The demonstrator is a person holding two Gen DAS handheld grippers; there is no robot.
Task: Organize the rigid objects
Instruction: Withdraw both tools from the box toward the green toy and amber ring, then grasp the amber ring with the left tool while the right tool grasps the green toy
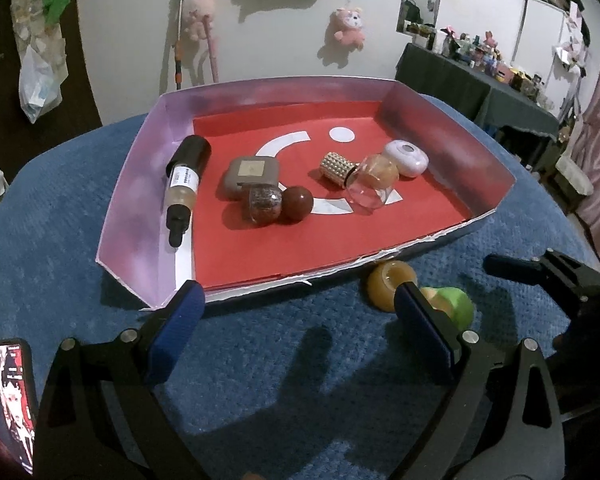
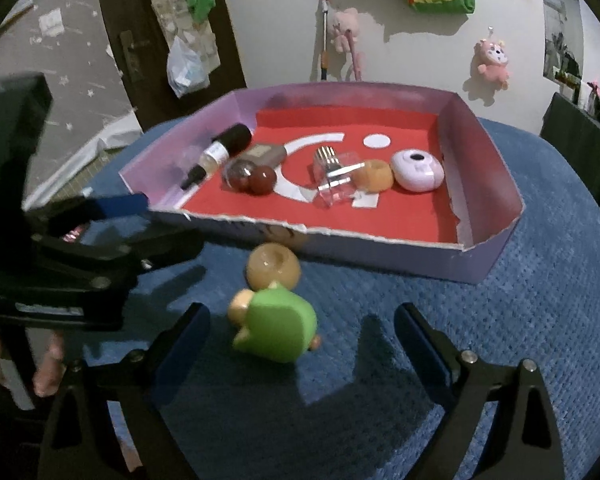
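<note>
A lilac-walled tray (image 1: 136, 216) with a red floor holds a dropper bottle (image 1: 184, 184), a grey case (image 1: 246, 178), a speckled bottle with a red-brown ball cap (image 1: 278, 204), a clear perfume bottle (image 1: 370, 184) and a lilac round case (image 1: 406, 158). In front of the tray (image 2: 380, 254), on the blue cover, lie an amber round jar (image 2: 274, 266) and a green toy (image 2: 278, 330). My right gripper (image 2: 302, 320) is open, with the green toy between its fingers, nearer the left one and untouched. My left gripper (image 1: 300, 304) is open and empty, just before the tray's front rim.
A blue quilted cover (image 1: 280, 360) spreads over the surface. A lit phone (image 1: 14, 392) lies at its left edge. A person's hand (image 2: 48, 368) holds the left gripper (image 2: 100, 216). Plush toys hang on the white wall; a cluttered dark table (image 1: 480, 80) stands at the back right.
</note>
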